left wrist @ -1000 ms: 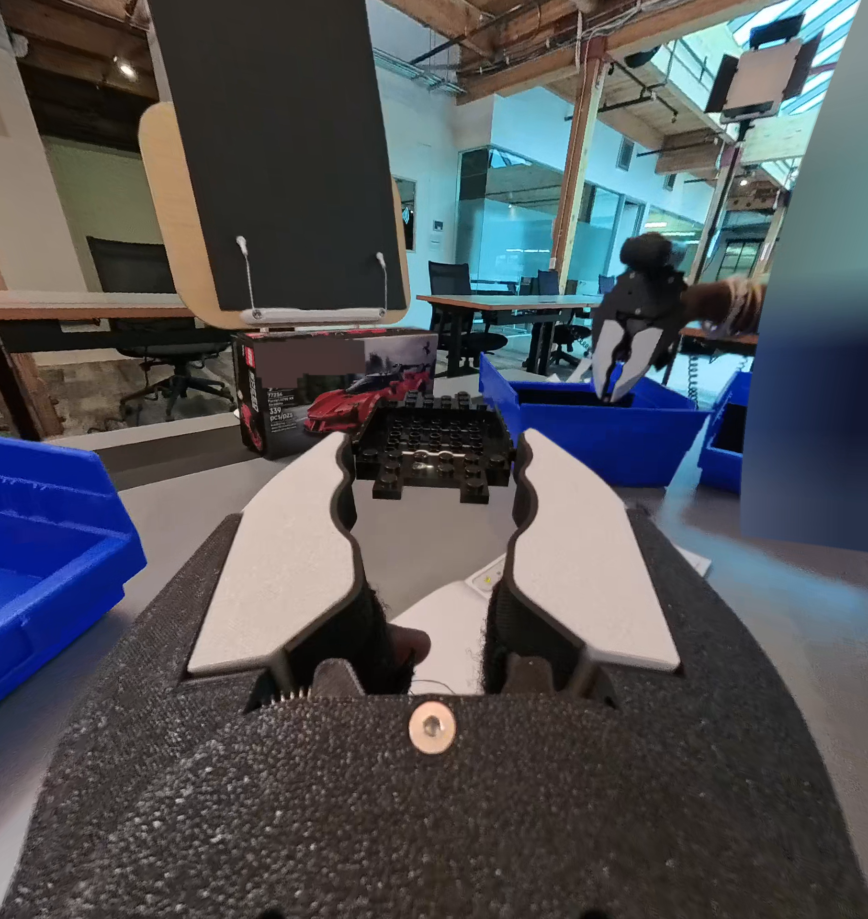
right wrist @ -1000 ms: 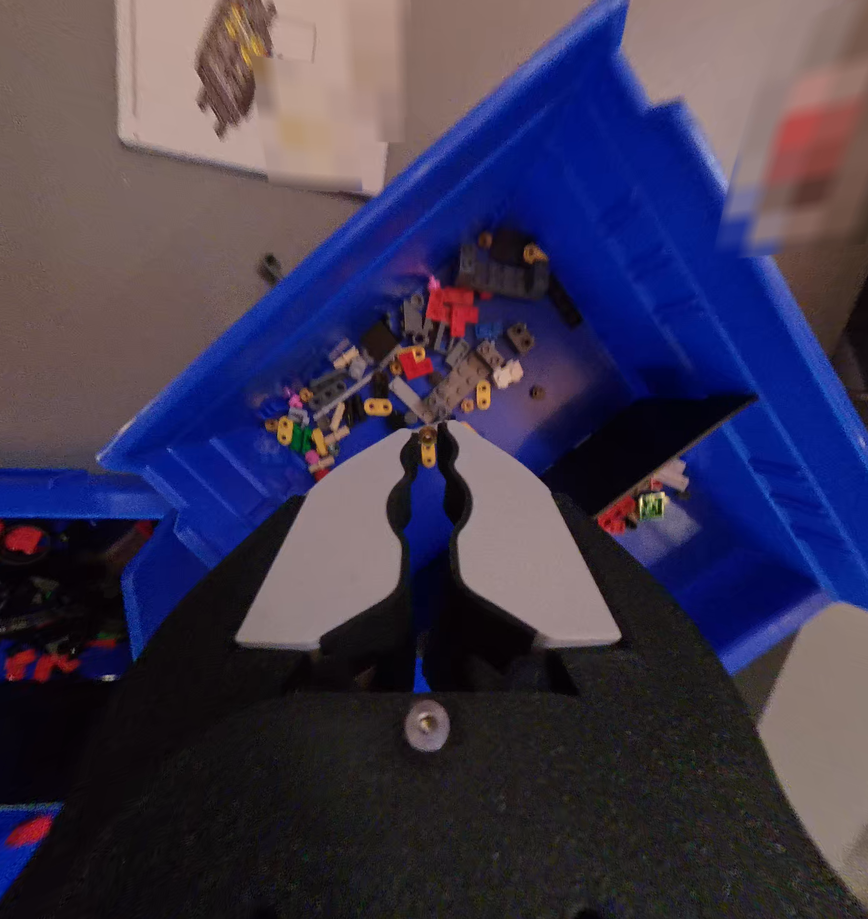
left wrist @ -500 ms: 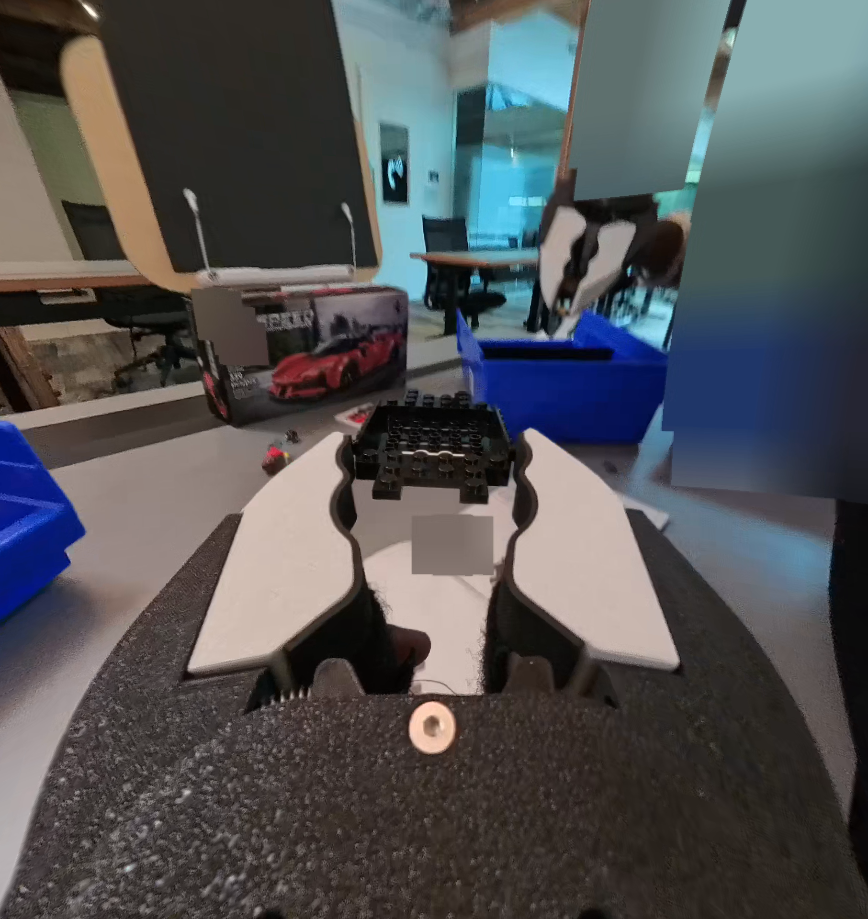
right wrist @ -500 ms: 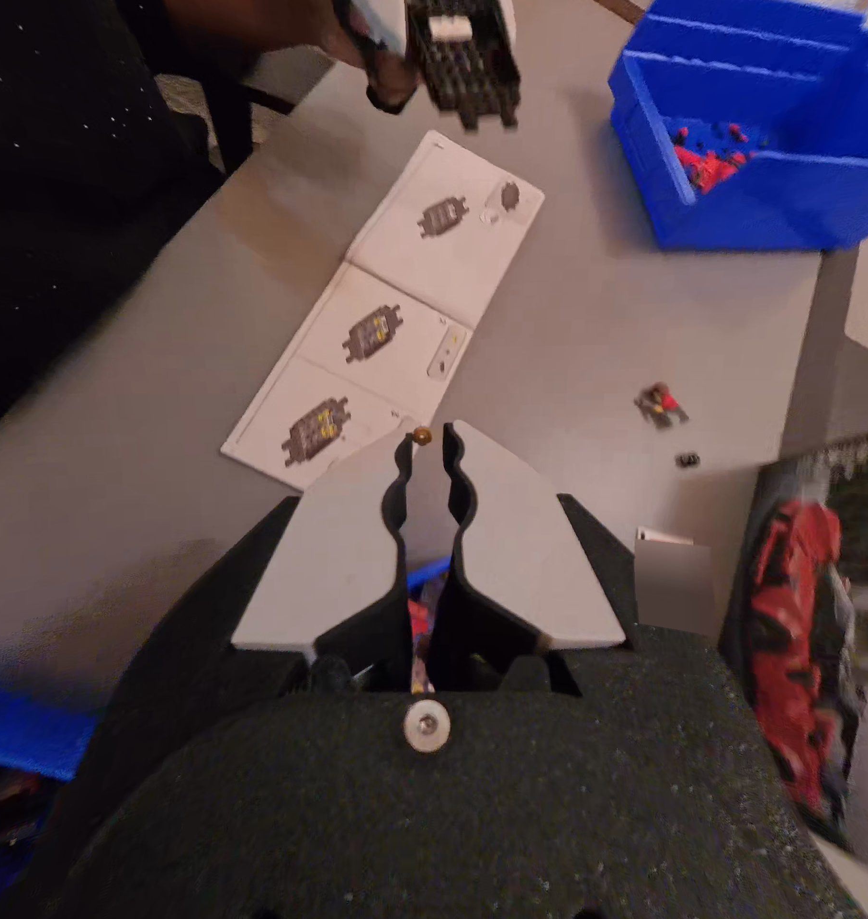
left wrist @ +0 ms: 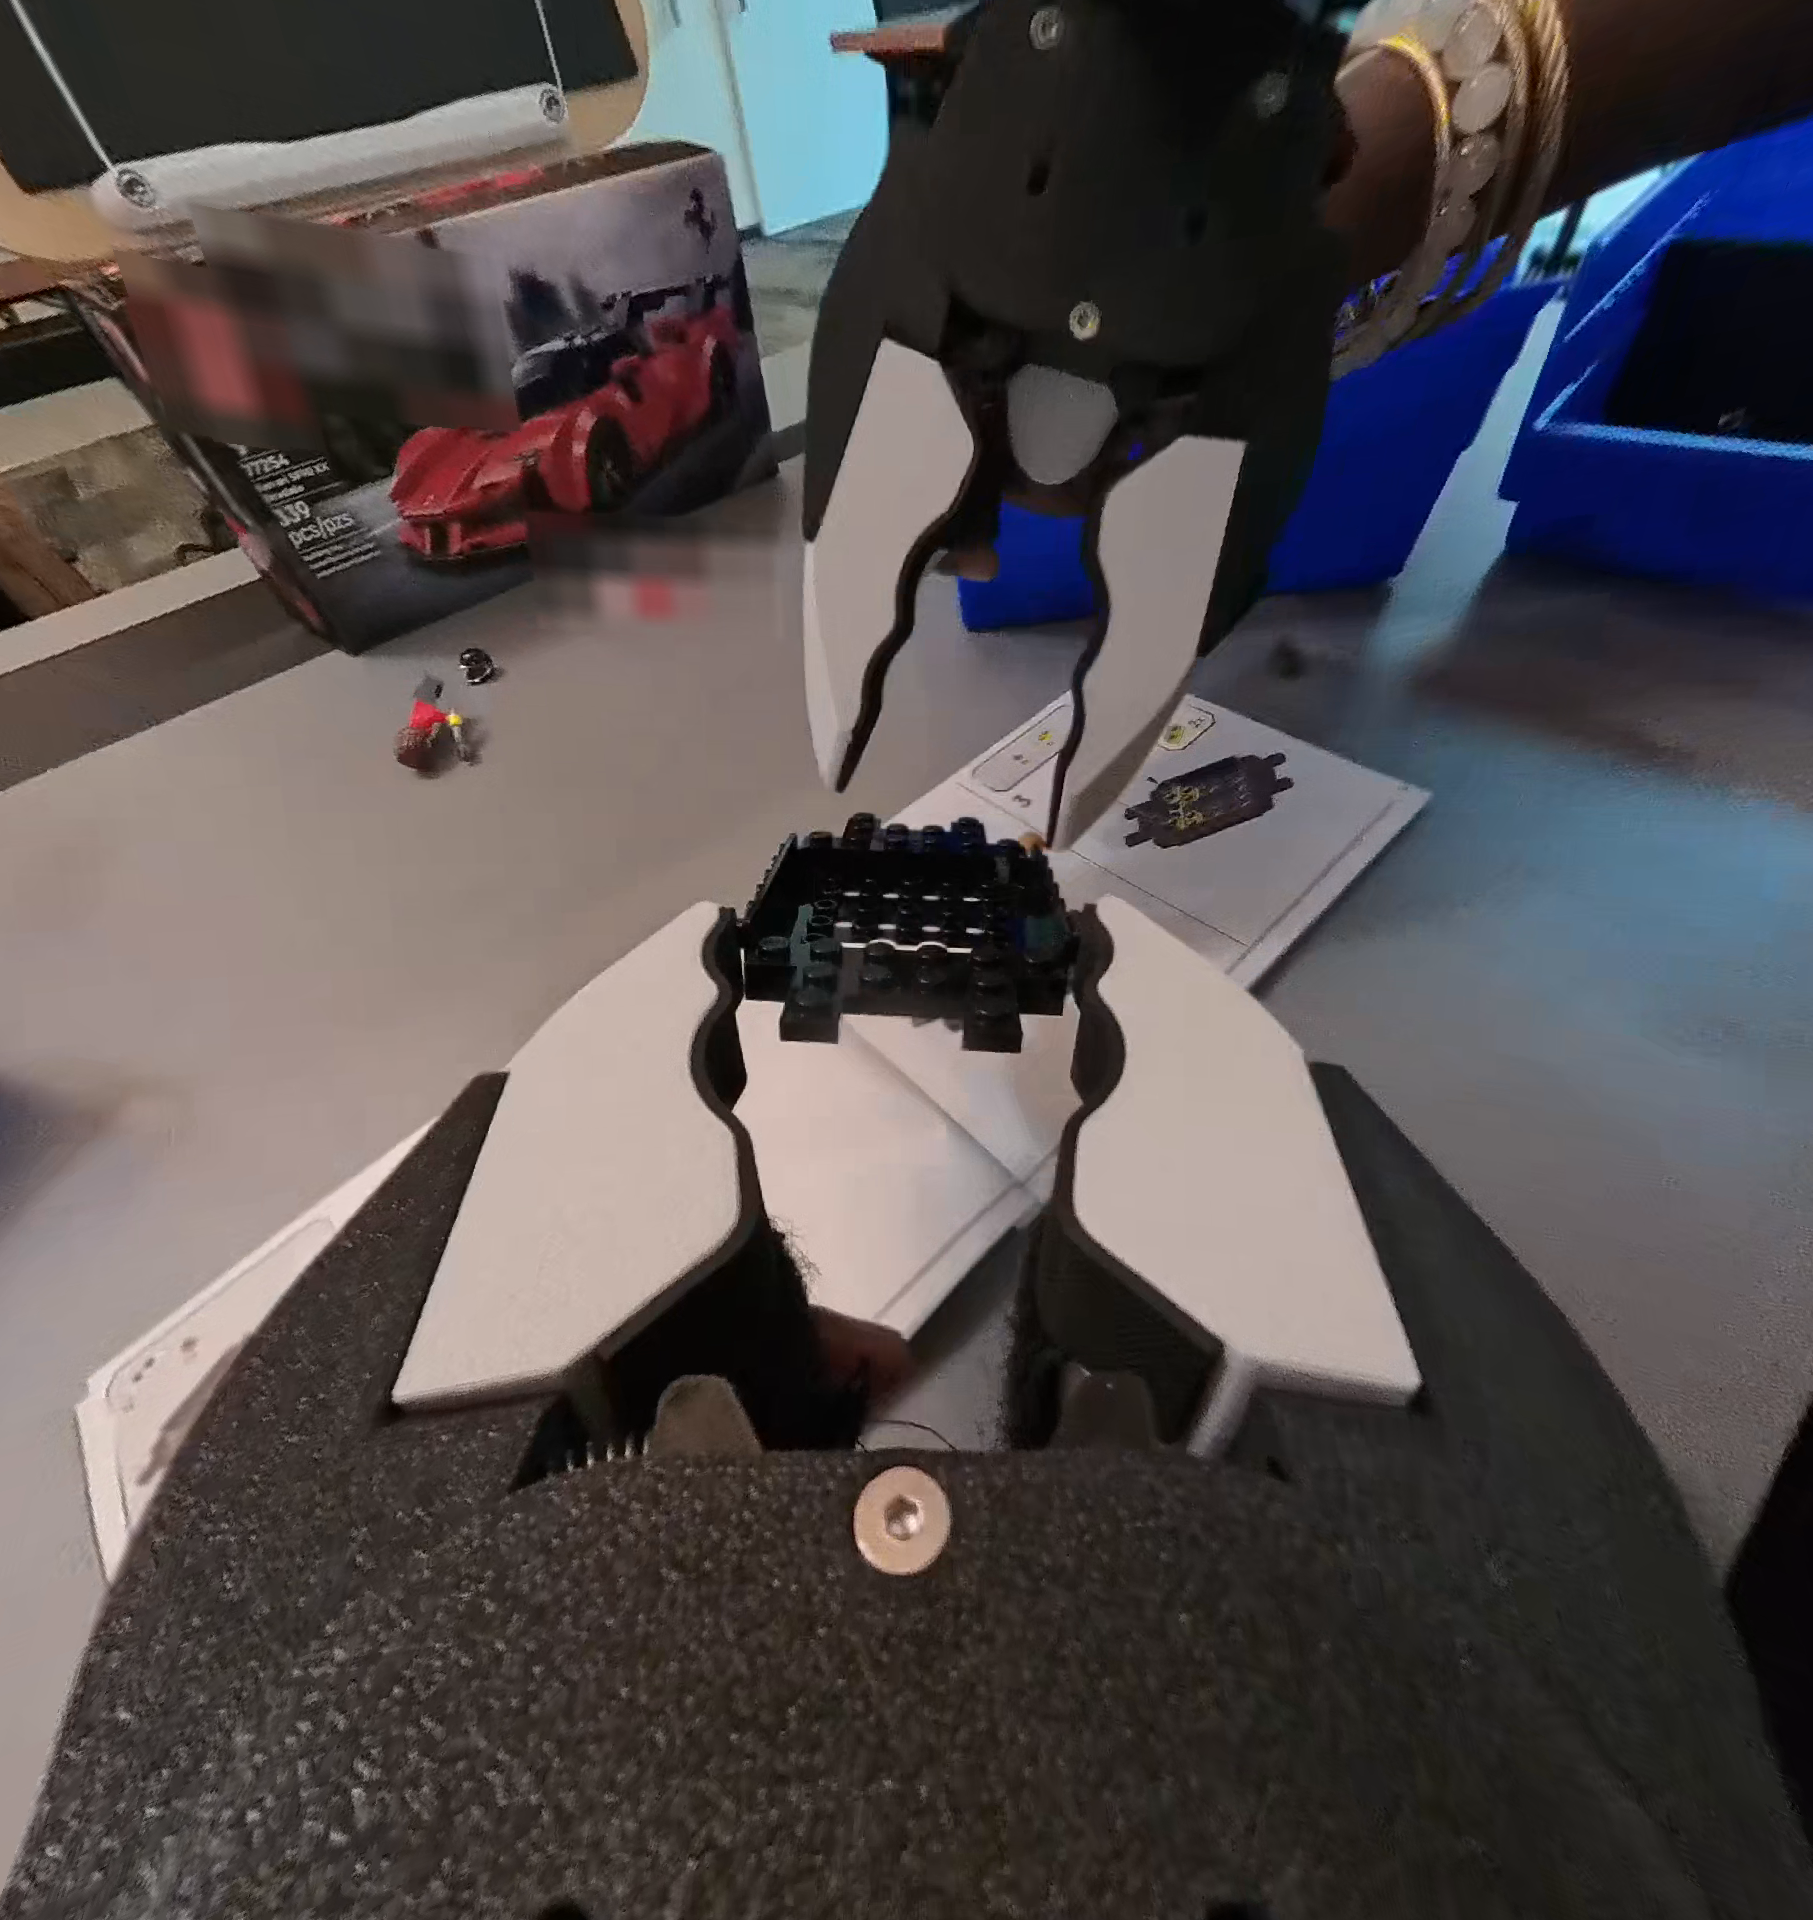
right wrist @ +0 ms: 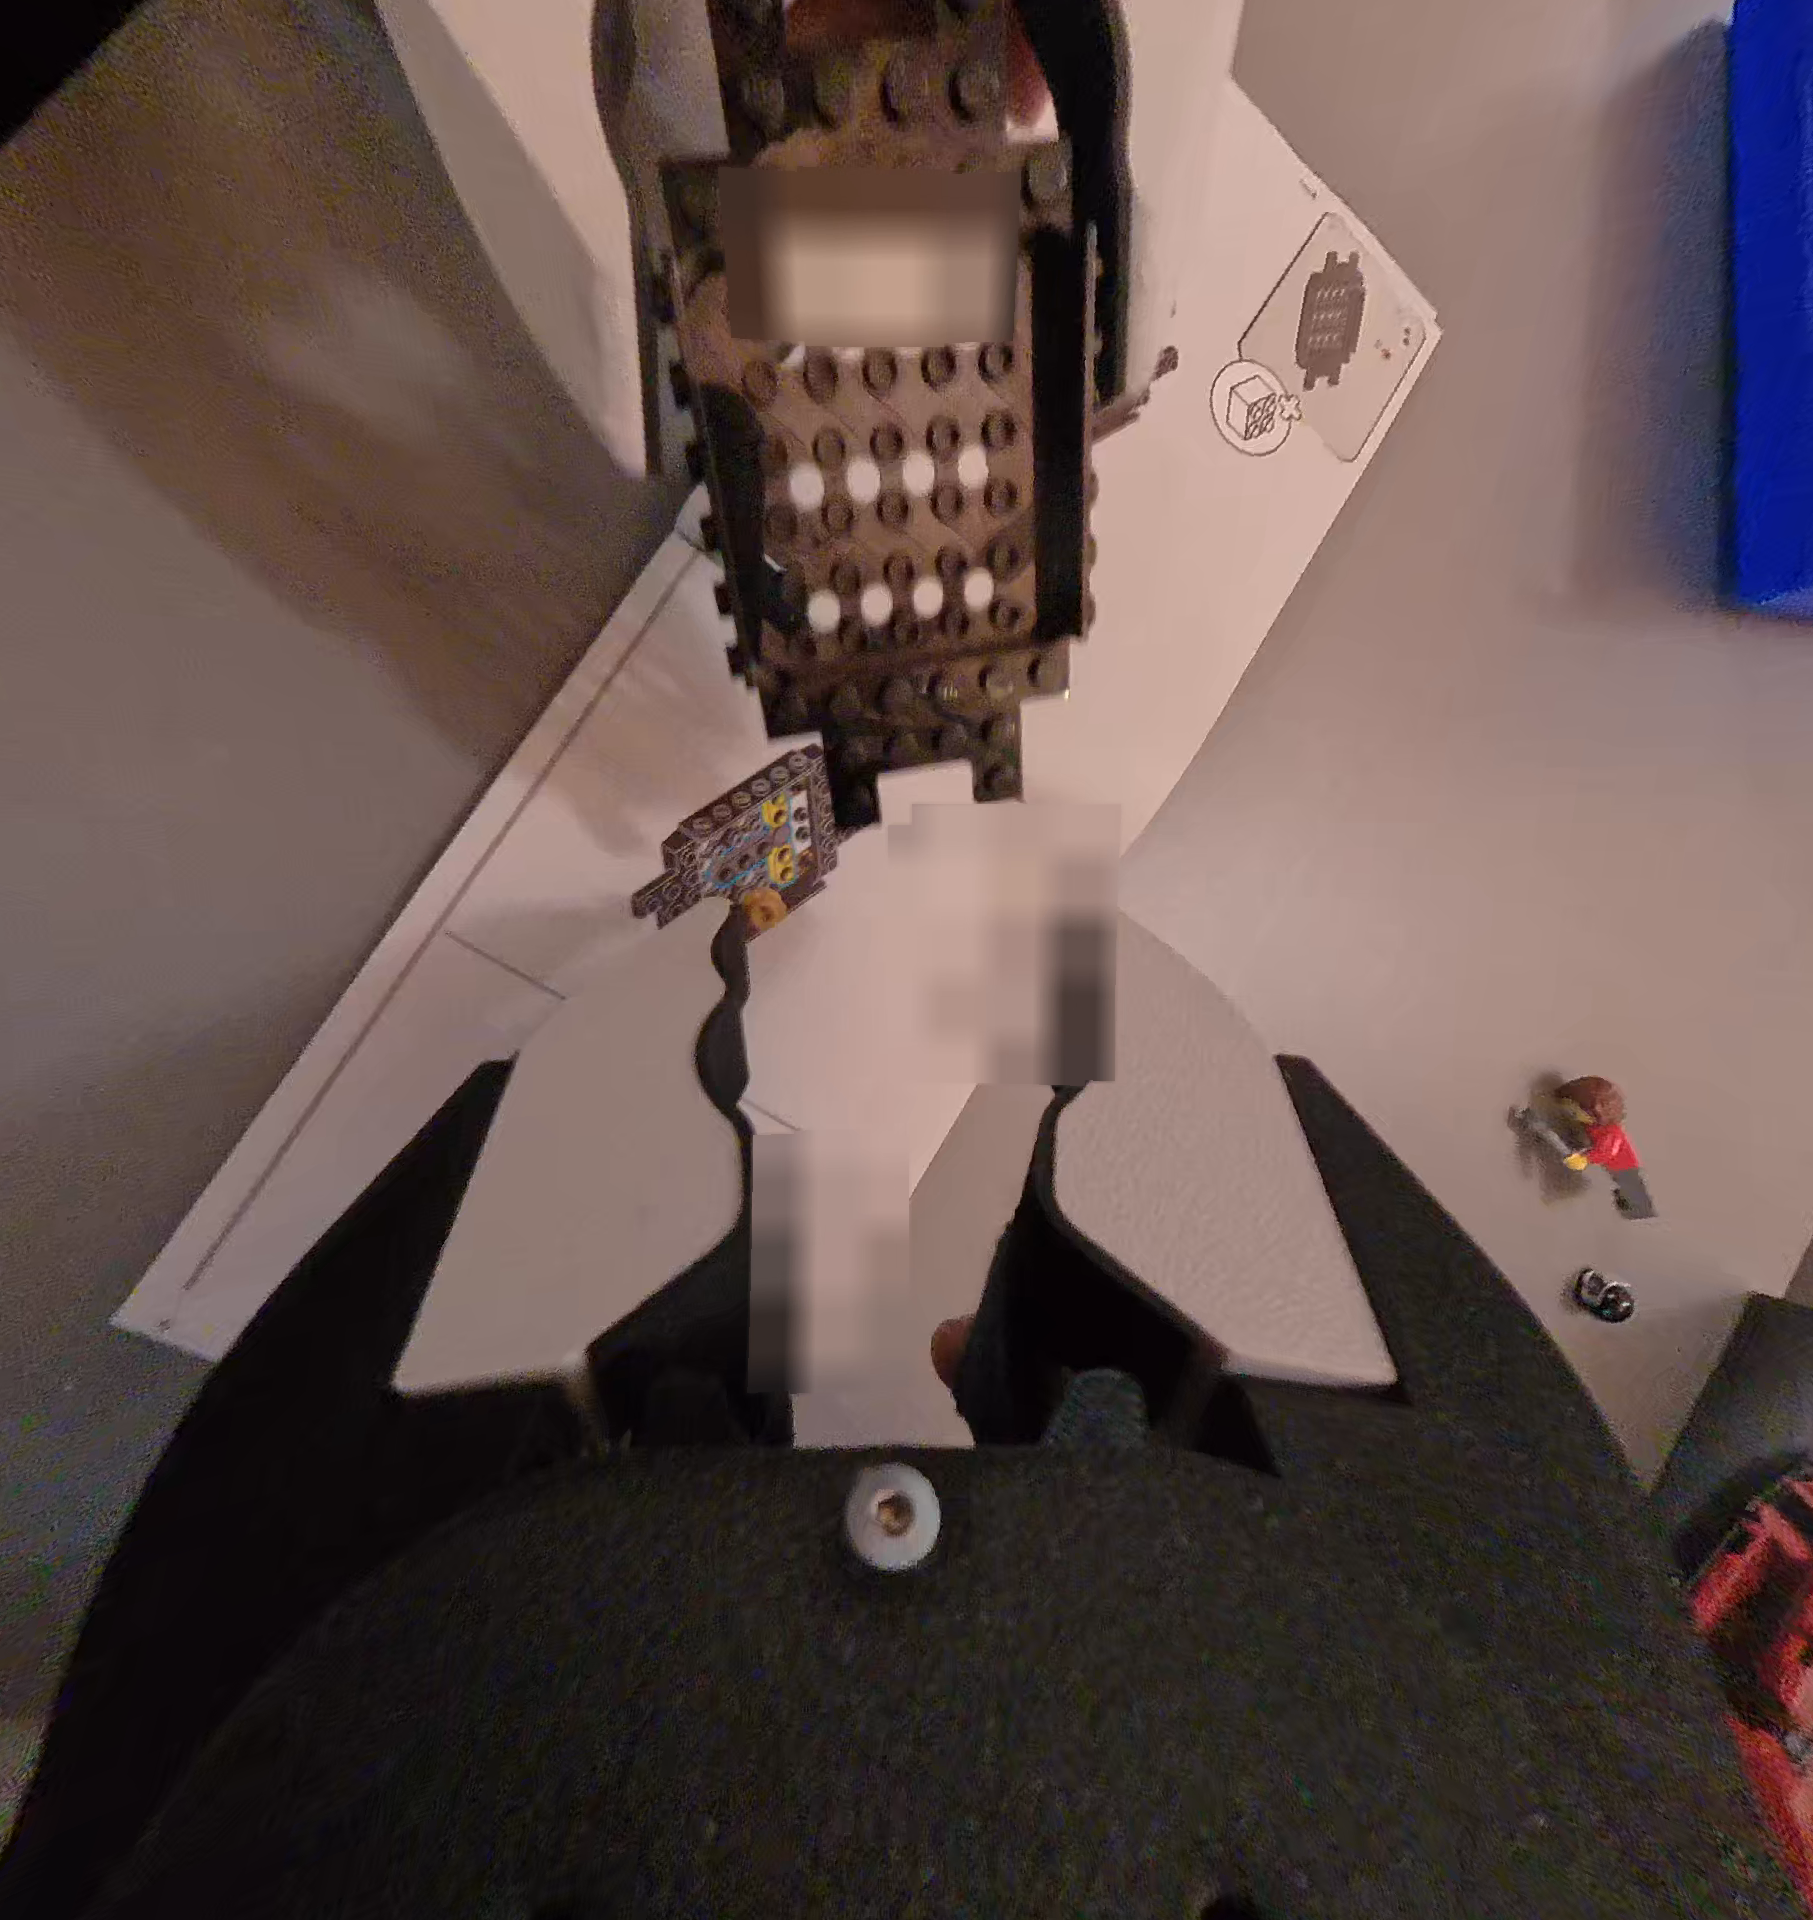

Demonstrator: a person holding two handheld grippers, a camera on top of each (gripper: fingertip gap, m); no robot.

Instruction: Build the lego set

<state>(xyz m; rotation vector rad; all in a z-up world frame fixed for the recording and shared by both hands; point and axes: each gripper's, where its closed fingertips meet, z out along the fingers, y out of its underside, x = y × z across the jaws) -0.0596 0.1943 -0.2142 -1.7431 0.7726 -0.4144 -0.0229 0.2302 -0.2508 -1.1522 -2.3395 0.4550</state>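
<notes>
Black brick chassis (left wrist: 907, 940) lengthwise along left gripper (left wrist: 902, 935)

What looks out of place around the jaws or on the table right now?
A small orange piece sits at one fingertip of the open right gripper, not between its jaws. A minifigure lies toppled on the table, loose.

In the left wrist view, the brick chassis (left wrist: 907, 940) sits at frame centre between the left gripper's (left wrist: 907, 966) fingertips, above the instruction sheet (left wrist: 1286, 842) lying on the table (left wrist: 258, 935). The right gripper (left wrist: 949, 774) hangs over its far edge from the top of the frame. The box (left wrist: 486, 395) stands upper left, a minifigure (left wrist: 429, 727) before it, bins (left wrist: 1691, 416) upper right.
</notes>
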